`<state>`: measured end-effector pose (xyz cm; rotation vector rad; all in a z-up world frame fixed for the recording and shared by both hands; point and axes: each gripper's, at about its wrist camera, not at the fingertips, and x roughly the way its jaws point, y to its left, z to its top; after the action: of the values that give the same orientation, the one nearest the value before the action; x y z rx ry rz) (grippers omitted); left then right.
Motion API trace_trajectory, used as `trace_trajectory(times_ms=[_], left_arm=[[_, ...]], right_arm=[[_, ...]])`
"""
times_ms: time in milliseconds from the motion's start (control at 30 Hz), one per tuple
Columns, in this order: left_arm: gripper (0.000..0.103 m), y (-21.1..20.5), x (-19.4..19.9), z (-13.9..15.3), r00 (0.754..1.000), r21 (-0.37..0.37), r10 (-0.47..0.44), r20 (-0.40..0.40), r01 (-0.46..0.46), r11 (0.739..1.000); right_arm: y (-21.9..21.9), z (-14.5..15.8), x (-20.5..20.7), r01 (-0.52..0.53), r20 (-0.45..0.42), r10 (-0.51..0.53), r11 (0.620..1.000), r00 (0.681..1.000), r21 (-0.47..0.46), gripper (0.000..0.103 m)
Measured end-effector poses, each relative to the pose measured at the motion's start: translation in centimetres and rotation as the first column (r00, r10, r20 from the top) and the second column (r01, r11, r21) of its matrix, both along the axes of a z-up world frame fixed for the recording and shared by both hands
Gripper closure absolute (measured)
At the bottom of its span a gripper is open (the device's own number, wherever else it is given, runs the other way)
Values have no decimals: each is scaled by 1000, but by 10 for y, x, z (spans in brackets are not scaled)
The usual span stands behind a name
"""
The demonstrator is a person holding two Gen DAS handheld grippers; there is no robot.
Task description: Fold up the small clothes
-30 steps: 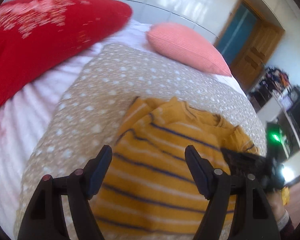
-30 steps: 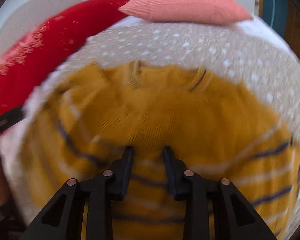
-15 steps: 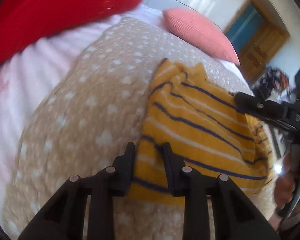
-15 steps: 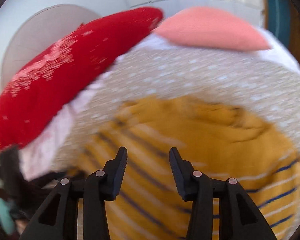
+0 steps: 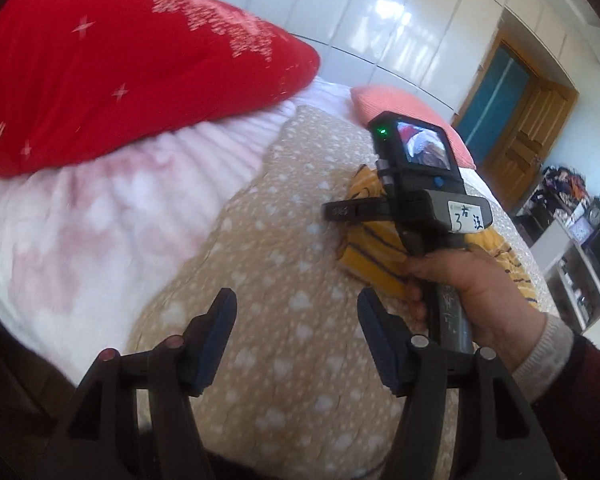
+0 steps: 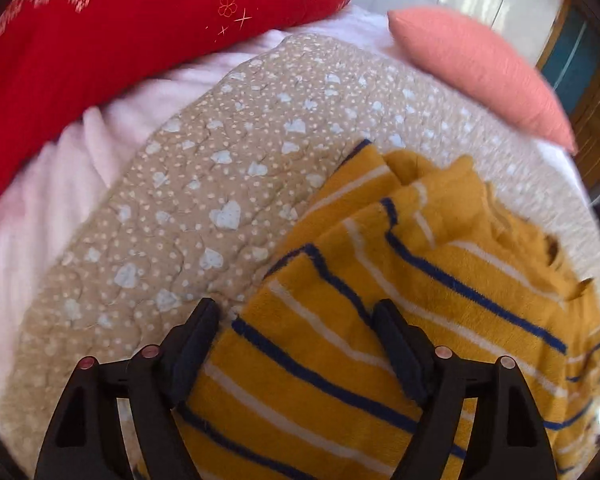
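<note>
A mustard-yellow sweater [image 6: 400, 280] with navy and white stripes lies folded on a beige heart-print quilt [image 6: 204, 208]. My right gripper [image 6: 296, 332] is open, its jaws wide apart just above the sweater's near left edge, holding nothing. In the left wrist view the sweater [image 5: 376, 256] lies partly hidden behind the right gripper's body and the hand holding it. My left gripper [image 5: 296, 320] is open and empty above the bare quilt [image 5: 284, 264], left of the sweater and apart from it.
A large red pillow [image 6: 100, 36] lies at the back left on a pale pink sheet [image 6: 40, 208]. A salmon pillow [image 6: 476, 64] lies at the back right. A wooden door [image 5: 528, 136] and cluttered shelves [image 5: 580, 232] stand beyond the bed's right side.
My left gripper was shut on the sweater's edge, then let go, opened wide and pulled back left. My right gripper opened wider and now sits over the sweater's left edge.
</note>
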<state>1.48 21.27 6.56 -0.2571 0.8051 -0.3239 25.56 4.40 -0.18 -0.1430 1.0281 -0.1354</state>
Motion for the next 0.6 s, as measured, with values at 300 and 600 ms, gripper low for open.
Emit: trace_trajectory(times_ms=[300, 600], left_arm=[[41, -7, -19, 29, 1000, -7, 20, 17, -20, 1000], [41, -74, -23, 41, 997, 34, -76, 22, 75, 997]], right_arm=[[-78, 77, -48, 11, 162, -53, 969, 985, 248, 91], [-286, 112, -167, 197, 264, -345, 866, 901, 460, 91]])
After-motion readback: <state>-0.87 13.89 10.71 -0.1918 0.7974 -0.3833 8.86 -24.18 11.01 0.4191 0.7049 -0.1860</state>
